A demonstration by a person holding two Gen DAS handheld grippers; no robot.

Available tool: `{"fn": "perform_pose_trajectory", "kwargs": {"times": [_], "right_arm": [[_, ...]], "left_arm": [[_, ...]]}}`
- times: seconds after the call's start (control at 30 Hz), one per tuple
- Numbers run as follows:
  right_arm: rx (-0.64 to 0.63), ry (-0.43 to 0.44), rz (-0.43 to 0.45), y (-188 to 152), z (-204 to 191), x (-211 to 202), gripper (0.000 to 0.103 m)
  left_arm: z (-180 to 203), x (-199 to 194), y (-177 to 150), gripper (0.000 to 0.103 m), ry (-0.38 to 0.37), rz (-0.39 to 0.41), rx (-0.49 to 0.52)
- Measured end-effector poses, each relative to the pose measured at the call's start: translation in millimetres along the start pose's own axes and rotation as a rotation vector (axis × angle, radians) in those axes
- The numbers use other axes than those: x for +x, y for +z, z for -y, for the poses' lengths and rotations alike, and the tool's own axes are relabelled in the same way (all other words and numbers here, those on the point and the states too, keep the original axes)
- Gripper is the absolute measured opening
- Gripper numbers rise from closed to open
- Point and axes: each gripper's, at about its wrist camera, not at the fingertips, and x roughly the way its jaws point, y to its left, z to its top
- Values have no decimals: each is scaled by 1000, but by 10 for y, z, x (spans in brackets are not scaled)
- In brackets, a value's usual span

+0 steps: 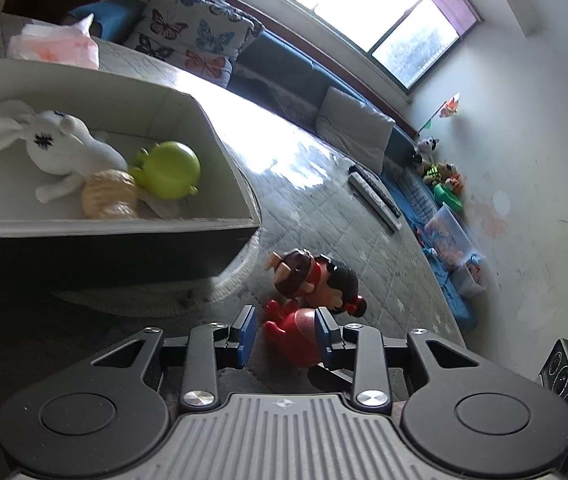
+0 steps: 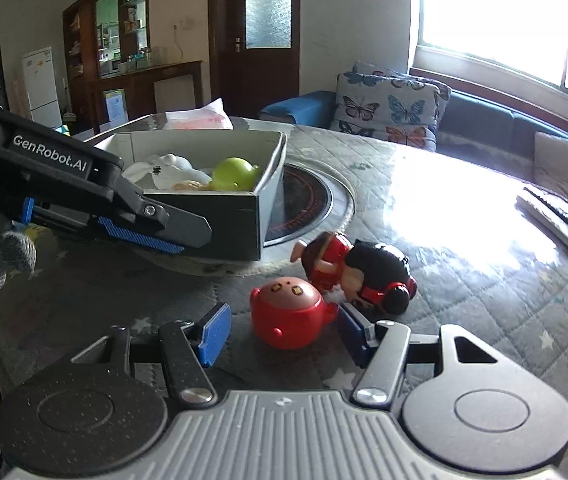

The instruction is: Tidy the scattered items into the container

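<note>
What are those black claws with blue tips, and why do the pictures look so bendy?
They are two grabber tools; a person holds one in each hand. Each carries a wide-eyed camera looking along its fingers, which bends the picture. One picture comes from the left gripper, the other from the right gripper. Both are open, holding nothing. On the quilted table lie a red round toy and a doll. The box already holds a white bunny and a green toy.

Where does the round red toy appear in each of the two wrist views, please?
Left wrist view: the red toy sits low at centre, between the open left tool tips.
Right wrist view: the red toy sits low at centre, between the open right tool tips.
Shared landmark: the box behind it.
</note>
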Motion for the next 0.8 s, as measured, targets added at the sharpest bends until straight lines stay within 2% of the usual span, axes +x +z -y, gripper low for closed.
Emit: {"fn": "perform_pose_trajectory", "kwargs": {"times": [0.4,0.8], "right_arm": [[38,22,-22,-87,83,142,59],[66,32,-25,-93,136,203,56]], "left_arm": [[125,174,4,35,-40,-32,-17],[195,342,83,35,-36,-57,-7]]}}
